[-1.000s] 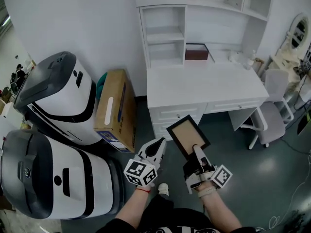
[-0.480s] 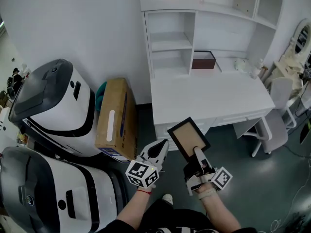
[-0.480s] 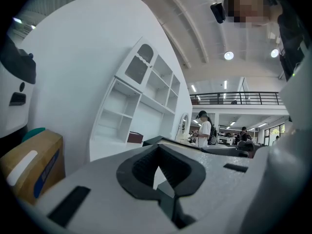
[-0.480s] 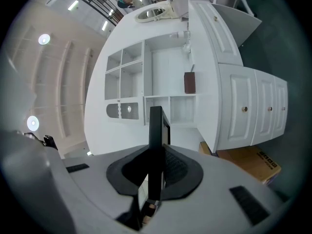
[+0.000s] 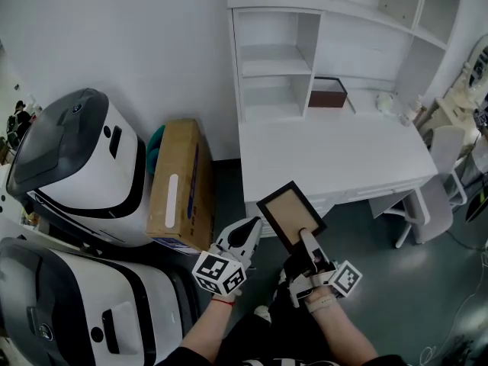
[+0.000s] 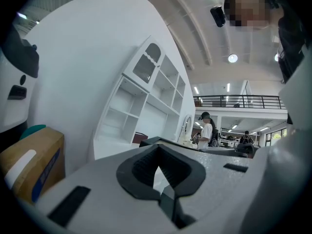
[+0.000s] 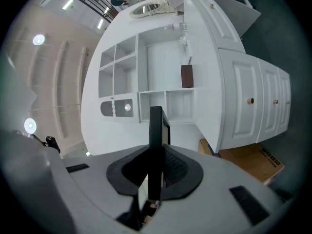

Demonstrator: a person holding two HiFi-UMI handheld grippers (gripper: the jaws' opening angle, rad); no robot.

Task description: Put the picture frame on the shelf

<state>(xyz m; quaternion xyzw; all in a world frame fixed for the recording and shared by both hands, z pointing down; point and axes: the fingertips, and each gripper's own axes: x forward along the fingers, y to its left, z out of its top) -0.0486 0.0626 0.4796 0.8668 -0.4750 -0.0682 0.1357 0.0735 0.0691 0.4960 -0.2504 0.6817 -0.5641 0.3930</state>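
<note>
The picture frame [image 5: 290, 216] is black with a tan panel. It sticks up and forward from my right gripper [image 5: 306, 238], which is shut on its lower edge. In the right gripper view the picture frame [image 7: 155, 128] stands edge-on between the pads. My left gripper [image 5: 251, 226] hovers just left of the frame, shut and holding nothing. Ahead stands the white desk [image 5: 328, 155] with its shelf unit [image 5: 273, 61]; the shelf compartments [image 7: 161, 104] look bare. The same shelf unit [image 6: 139, 108] appears in the left gripper view.
Two large white and grey machines [image 5: 76, 155] [image 5: 72, 303] fill the left side. A cardboard box [image 5: 177, 183] leans between them and the desk. A dark brown box [image 5: 328, 92] sits at the desk's back. A white chair [image 5: 431, 197] stands right. People [image 6: 205, 129] stand far off.
Both grippers have moved forward together toward the desk, and the desk and shelves now sit closer and further right in view. The frame stays gripped the same way.
</note>
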